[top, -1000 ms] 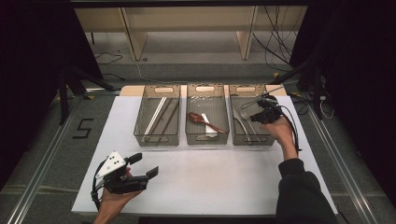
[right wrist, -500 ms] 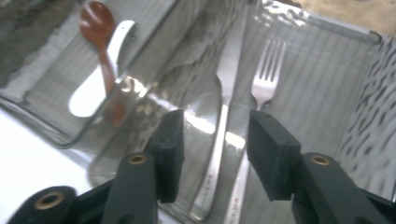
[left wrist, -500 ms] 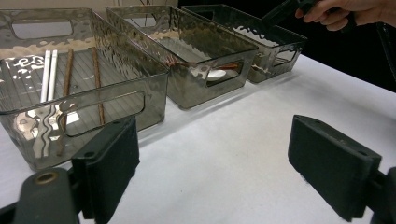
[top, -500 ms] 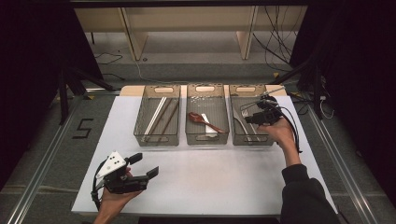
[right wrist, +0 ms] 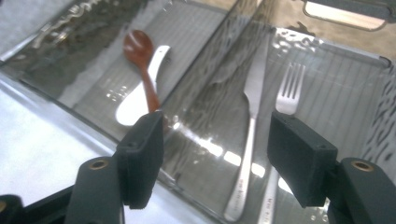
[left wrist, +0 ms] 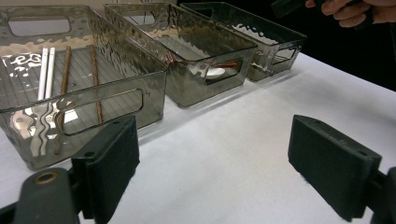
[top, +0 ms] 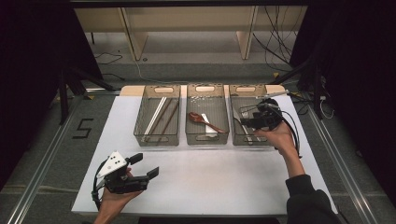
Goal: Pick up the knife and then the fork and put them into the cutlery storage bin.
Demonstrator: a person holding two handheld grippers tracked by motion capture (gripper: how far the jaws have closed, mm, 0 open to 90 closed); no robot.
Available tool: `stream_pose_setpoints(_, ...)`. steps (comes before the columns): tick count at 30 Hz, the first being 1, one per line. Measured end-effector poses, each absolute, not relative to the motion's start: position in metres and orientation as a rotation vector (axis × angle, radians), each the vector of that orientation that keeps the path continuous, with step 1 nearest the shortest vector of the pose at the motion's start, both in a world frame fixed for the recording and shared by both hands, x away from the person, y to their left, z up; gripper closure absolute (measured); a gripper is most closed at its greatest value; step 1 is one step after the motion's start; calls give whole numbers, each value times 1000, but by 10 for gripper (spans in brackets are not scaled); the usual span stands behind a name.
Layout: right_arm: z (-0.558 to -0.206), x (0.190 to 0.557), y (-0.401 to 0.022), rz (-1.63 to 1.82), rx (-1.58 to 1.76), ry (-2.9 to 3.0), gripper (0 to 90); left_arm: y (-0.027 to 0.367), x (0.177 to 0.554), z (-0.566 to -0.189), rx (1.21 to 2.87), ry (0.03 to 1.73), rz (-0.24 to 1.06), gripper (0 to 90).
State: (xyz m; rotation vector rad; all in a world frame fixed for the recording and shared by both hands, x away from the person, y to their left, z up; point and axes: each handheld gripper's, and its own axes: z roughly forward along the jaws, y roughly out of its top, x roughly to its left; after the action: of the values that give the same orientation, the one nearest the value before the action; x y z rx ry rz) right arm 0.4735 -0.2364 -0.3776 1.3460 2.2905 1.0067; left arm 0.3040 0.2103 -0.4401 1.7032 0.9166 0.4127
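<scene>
Cutlery sorted into three bins; nothing is held.

High view: the right gripper [top: 247, 122] hovers over the right bin [top: 246, 88], the left gripper [top: 142, 167] rests near, jaws spread. Right gripper view: its jaws have just been opening, empty, above the knife [right wrist: 250, 121] and fork [right wrist: 286, 98] lying inside. The worktop [top: 224, 177] looks bare, so the sorting seems finished.

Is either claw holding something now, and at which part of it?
Nothing is held. The right claw has just been opening above the knife and fork; the left claw is open.
</scene>
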Motion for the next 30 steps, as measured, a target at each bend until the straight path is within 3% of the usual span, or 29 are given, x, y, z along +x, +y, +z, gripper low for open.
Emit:
stream_pose_setpoints(19,-381,429,-221,1160,1244,2229,319,210,304,-440,1705,913,414,160)
stream_pose_setpoints(30,-395,406,-221,1270,1208,2237,249,209,304,-441,1707,922,407,159)
